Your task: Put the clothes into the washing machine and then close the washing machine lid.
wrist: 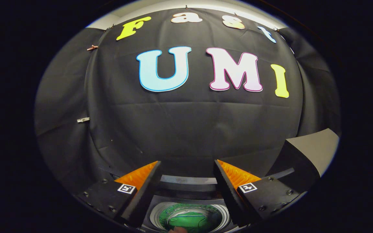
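- Washer (189, 207) seen from above, lid (306, 155) raised at the right — green clothes (191, 220) lie bunched inside its drum.
- Claw (186, 171) wide apart, empty, above the drum opening.

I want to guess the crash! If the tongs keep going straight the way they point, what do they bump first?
Probably the black cloth wall. The open tongs hold nothing and point over the washing machine with its green clothes below. How far off the wall is, I can't tell.
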`<action>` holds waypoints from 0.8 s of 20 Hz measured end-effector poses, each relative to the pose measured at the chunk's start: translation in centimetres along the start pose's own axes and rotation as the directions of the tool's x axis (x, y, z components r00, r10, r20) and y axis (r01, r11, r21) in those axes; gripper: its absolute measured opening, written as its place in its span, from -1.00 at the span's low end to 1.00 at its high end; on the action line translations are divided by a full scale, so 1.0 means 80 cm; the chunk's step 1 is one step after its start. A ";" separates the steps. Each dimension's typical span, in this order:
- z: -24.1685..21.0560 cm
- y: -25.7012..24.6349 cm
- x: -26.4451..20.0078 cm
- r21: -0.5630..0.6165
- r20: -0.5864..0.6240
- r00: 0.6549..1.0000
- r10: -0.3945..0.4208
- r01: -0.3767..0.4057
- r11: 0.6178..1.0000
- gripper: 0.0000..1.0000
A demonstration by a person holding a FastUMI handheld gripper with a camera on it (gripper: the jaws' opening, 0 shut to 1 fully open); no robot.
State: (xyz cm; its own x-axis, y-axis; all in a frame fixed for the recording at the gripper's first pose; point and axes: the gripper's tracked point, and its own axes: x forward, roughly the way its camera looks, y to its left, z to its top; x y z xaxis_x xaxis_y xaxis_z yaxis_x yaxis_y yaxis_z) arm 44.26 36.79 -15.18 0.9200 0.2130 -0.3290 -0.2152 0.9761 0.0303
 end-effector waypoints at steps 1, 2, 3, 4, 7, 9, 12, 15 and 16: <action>0.000 0.001 0.000 0.001 0.008 1.000 0.004 -0.004 1.000 0.99; 0.001 0.001 -0.001 0.001 0.016 1.000 0.008 -0.008 1.000 0.98; 0.001 0.001 -0.001 0.000 0.022 1.000 0.013 -0.013 1.000 0.98; 0.001 0.001 -0.001 0.002 0.026 1.000 0.016 -0.016 1.000 0.98; -0.003 0.000 0.001 0.008 0.018 1.000 0.014 -0.014 1.000 0.97; -0.009 -0.001 0.004 0.015 -0.018 1.000 0.002 -0.001 1.000 0.98; -0.004 -0.002 0.003 0.011 -0.046 0.999 -0.005 0.006 1.000 0.99; -0.003 0.001 0.001 -0.005 -0.079 0.997 -0.024 0.024 1.000 0.99; -0.001 0.001 0.000 -0.007 -0.080 0.997 -0.024 0.023 1.000 0.99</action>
State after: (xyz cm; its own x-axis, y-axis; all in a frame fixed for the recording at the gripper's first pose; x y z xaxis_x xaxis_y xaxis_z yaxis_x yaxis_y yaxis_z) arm 44.21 36.90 -15.21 0.8957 0.1855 -0.4042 -0.1960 0.9805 0.0158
